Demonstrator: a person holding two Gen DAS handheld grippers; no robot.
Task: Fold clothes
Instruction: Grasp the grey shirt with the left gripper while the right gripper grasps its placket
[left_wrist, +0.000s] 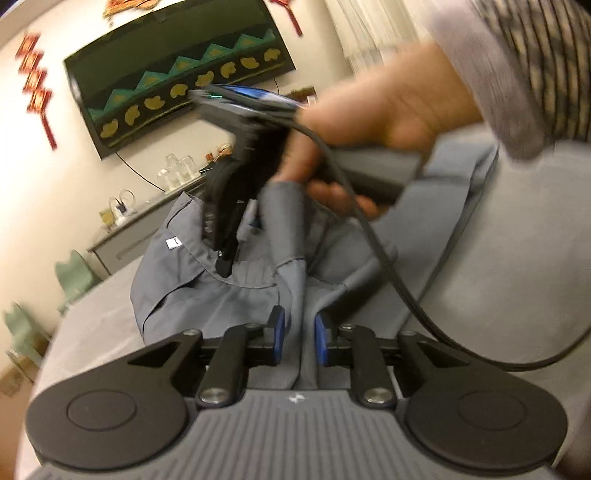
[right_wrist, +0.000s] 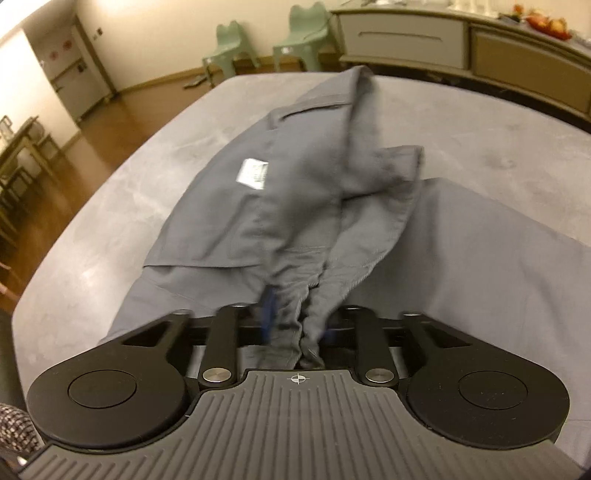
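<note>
I see the crumpled blue-grey cotton work garment (right_wrist: 295, 206) heaped on the grey felt-covered table (right_wrist: 122, 192) straight ahead of both tools, its white sewn label (right_wrist: 253, 173) showing on an upturned panel; my left gripper (left_wrist: 299, 336) stands narrowly parted, a raised ridge of cloth running between its blue pads (left_wrist: 320, 338) without being pinched; my right gripper (right_wrist: 297, 325) has a bunched fold gathered between its jaws, though blur hides whether it clamps.
</note>
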